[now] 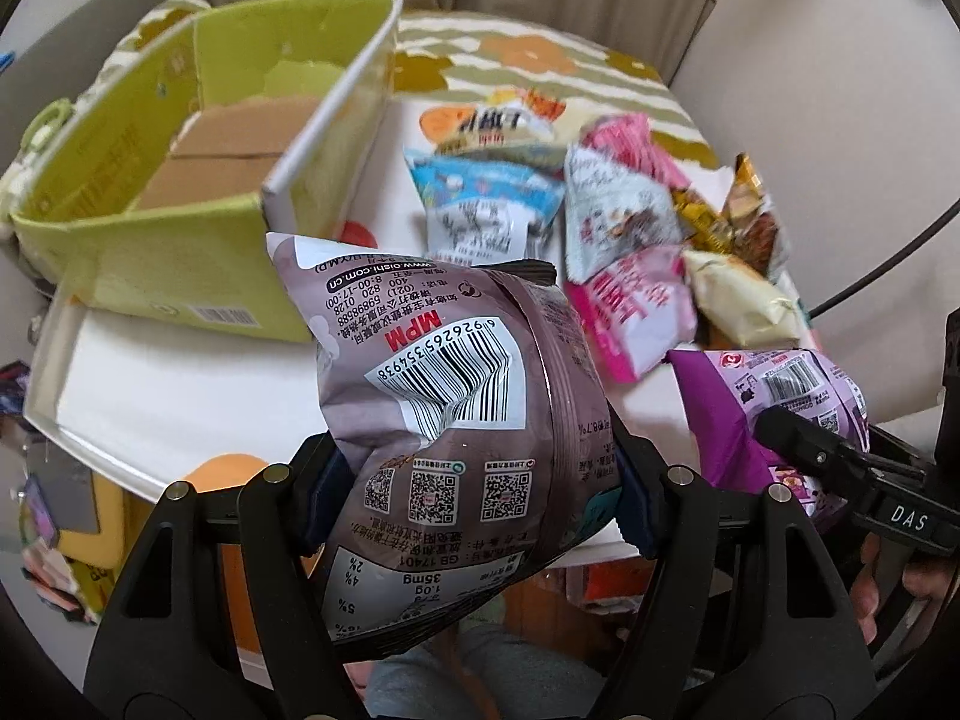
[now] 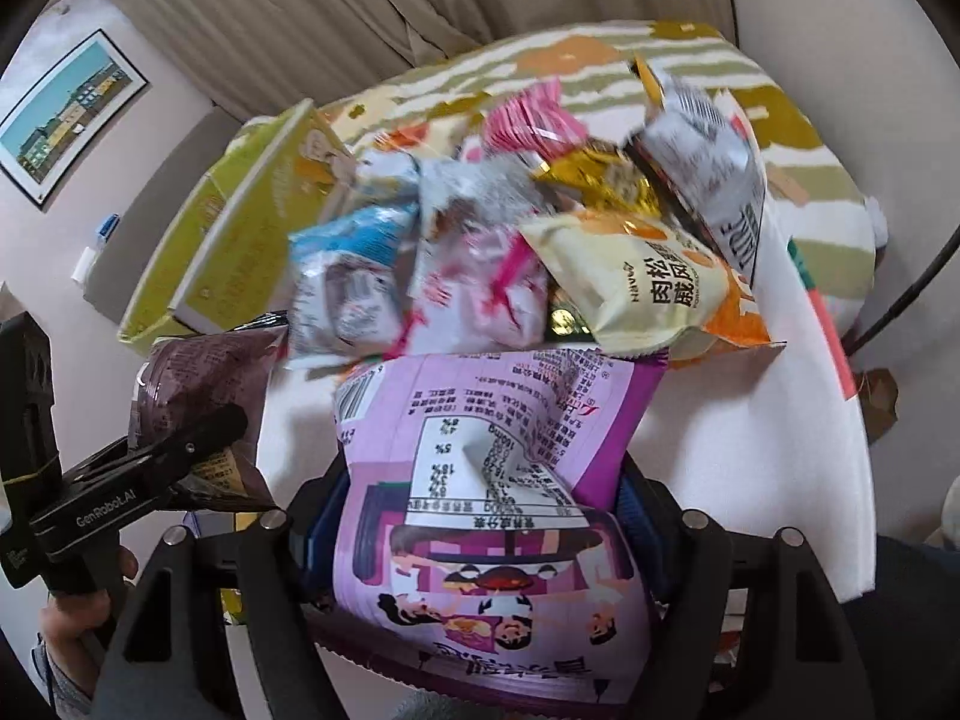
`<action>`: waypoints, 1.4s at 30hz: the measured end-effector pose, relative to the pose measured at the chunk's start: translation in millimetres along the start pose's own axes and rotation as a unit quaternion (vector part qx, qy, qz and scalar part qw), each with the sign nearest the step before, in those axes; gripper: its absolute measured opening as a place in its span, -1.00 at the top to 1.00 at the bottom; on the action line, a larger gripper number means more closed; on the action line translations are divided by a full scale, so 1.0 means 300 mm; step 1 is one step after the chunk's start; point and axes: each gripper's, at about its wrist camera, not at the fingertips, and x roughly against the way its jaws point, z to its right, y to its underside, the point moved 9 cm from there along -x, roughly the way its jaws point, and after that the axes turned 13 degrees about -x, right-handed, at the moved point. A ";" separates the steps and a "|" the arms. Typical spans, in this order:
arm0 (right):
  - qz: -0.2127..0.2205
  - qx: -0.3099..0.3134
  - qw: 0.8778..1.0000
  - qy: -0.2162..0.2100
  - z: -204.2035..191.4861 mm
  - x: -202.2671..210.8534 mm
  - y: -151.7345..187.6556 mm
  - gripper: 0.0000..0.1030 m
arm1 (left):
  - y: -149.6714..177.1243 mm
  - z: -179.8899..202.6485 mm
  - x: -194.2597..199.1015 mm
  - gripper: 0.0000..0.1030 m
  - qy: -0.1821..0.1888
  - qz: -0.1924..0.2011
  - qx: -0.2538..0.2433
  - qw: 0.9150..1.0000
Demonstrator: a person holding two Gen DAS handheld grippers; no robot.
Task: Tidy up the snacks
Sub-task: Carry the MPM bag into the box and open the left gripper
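Both grippers pinch puffy snack bags clear of the white tabletop [image 1: 150, 384]: the left gripper [image 1: 474, 480] squeezes a brown bag [image 1: 444, 372], the right gripper [image 2: 480, 498] a purple bag [image 2: 498, 420]. Slick film could slip out. The green box [image 1: 180, 120] stands open at left, its near wall the edge to clear, with the heaped snack pile [image 2: 510, 228] close behind.

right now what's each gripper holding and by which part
Left gripper: brown snack bag, pinched across its lower middle. Right gripper: purple snack bag, also clamped across its middle.

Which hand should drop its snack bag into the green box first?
Probably left. The left gripper, holding the brown bag, is beside the green box; the right gripper with its purple bag is farther away.
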 end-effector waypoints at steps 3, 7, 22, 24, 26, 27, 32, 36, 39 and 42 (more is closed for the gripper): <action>0.015 0.012 1.000 -0.007 -0.049 0.055 -0.018 -0.40 | -0.026 -0.006 0.071 -0.33 -0.005 0.015 0.004 1.000; 0.038 0.041 0.998 -0.015 -0.145 0.119 -0.062 -0.40 | -0.077 -0.042 0.169 -0.33 -0.012 0.043 0.013 0.999; 0.113 0.109 0.987 -0.031 -0.675 0.086 -0.236 -0.40 | -0.338 -0.499 0.345 -0.33 -0.036 0.095 -0.006 0.995; 0.113 0.106 0.987 -0.032 -0.745 0.045 -0.251 -0.40 | -0.364 -0.601 0.338 -0.33 -0.035 0.092 -0.008 0.995; 0.113 0.101 0.988 -0.030 -0.814 0.002 -0.262 -0.40 | -0.382 -0.686 0.326 -0.33 -0.032 0.086 -0.011 0.996; 0.112 0.099 0.988 -0.029 -0.844 -0.017 -0.263 -0.40 | -0.392 -0.733 0.313 -0.33 -0.032 0.081 -0.014 0.996; 0.108 0.082 0.991 -0.004 -0.970 -0.135 -0.269 -0.40 | -0.412 -0.893 0.211 -0.33 -0.021 0.047 -0.036 0.998; 0.110 0.071 0.991 0.031 -1.019 -0.209 -0.272 -0.40 | -0.425 -0.945 0.126 -0.33 0.003 0.022 -0.063 0.998; 0.110 0.069 0.990 0.060 -1.030 -0.255 -0.269 -0.40 | -0.429 -0.939 0.079 -0.33 0.009 0.014 -0.089 0.996; 0.104 0.070 0.989 0.078 -1.027 -0.284 -0.274 -0.40 | -0.436 -0.938 0.052 -0.63 -0.005 0.013 -0.111 0.994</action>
